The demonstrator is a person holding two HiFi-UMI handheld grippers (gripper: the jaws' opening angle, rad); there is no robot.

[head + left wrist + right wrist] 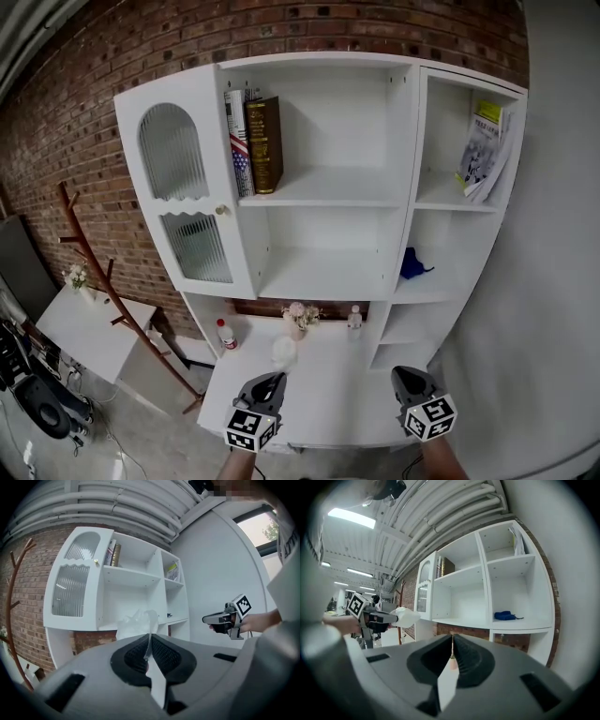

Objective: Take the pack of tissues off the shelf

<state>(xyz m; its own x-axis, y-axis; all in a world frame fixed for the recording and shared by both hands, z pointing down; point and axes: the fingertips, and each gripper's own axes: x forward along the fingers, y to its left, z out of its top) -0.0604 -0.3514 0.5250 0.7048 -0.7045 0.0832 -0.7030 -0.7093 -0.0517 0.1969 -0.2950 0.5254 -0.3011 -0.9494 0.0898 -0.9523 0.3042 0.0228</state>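
Tissue pack (284,352) in clenched left hand-held gripper (273,378), near flowers (300,314) and bottles (226,335); right hand-held gripper (405,374) clenched, empty.

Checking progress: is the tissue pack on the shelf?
No, the left gripper holds the pack clear of the shelf.

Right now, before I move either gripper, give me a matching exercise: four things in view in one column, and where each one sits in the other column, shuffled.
Things:
1. pack of tissues
2. blue cloth
3. brown book
4. magazines

Places:
A. top right compartment, leaning against its side wall
B. clamped in the jaws of the left gripper
C. second compartment down on the right
D. top centre shelf, upright near its left end

Pairs: 1-B, 2-C, 3-D, 4-A
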